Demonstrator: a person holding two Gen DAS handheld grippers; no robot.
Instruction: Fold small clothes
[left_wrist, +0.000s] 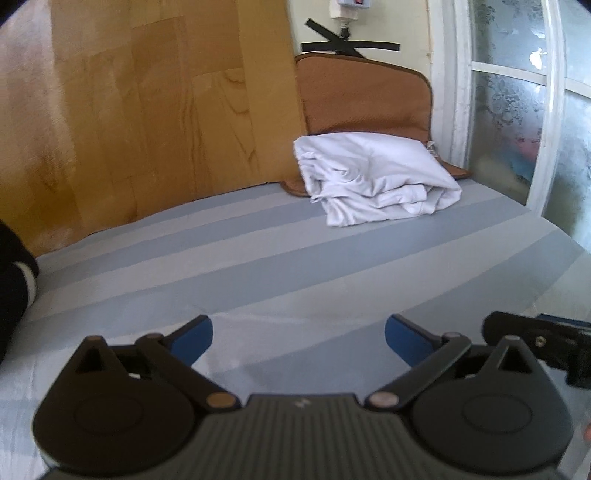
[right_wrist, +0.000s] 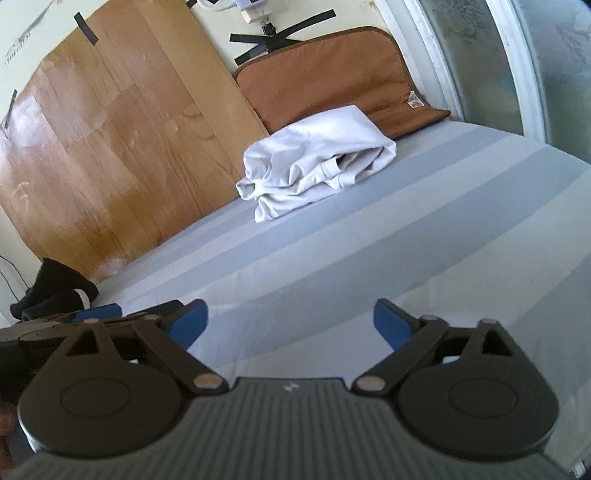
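White garment (left_wrist: 373, 177), loosely folded, lies on the striped bed (left_wrist: 258, 266) well ahead of the left gripper (left_wrist: 298, 338) and slightly to its right, resting against a brown cushion (left_wrist: 364, 96); the jaws are released and hold nothing. From the right wrist, the same garment (right_wrist: 314, 166) sits far ahead of the right gripper (right_wrist: 291, 321), whose jaws are likewise spread and empty, with a dark garment (right_wrist: 55, 291) off to their left. The bundle looks slack, so a pinch on one layer could likely pull the fold apart, or drag the sheet along with it.
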